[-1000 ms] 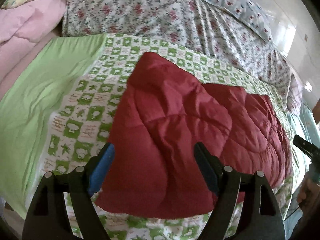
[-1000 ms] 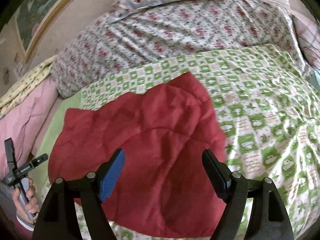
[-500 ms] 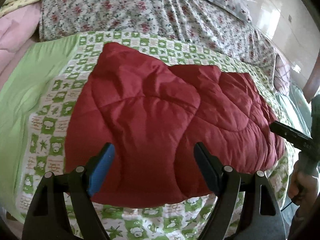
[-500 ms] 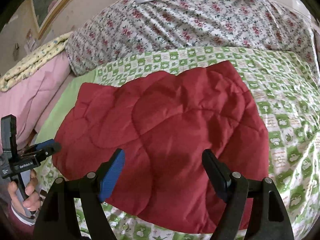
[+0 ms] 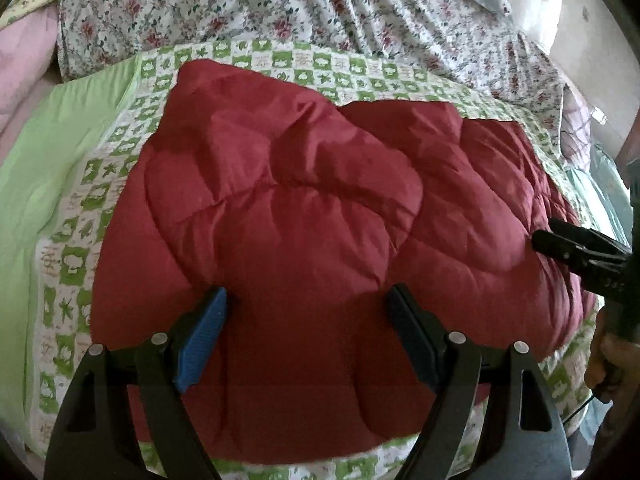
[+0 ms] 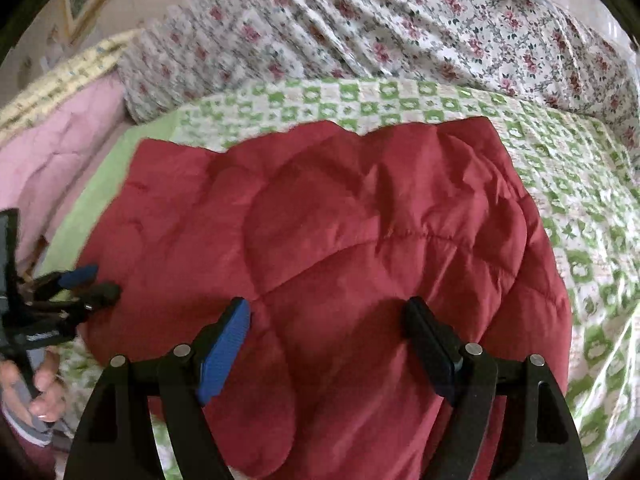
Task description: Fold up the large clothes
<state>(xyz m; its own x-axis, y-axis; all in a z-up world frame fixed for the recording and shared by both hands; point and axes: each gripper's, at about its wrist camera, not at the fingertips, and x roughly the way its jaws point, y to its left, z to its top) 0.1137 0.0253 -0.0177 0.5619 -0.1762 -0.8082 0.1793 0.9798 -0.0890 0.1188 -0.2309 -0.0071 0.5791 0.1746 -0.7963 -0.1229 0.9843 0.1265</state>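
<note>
Red quilted garment (image 5: pixel 304 216), puffy and creased, lies spread on the green-and-white checked sheet (image 5: pixel 76 256) of the bed, in front of a floral duvet (image 5: pixel 280 8). I hold the left gripper (image 5: pixel 308 320) above the garment's near part, jaws wide apart and gripping nothing. My right gripper (image 6: pixel 326 328) likewise hangs over the red fabric, jaws spread and empty. A pink blanket (image 6: pixel 48 168) lies at the far left in the right view.

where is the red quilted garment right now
The red quilted garment fills the middle of both wrist views, spread on the green checked sheet, with the floral bedding behind it.
</note>
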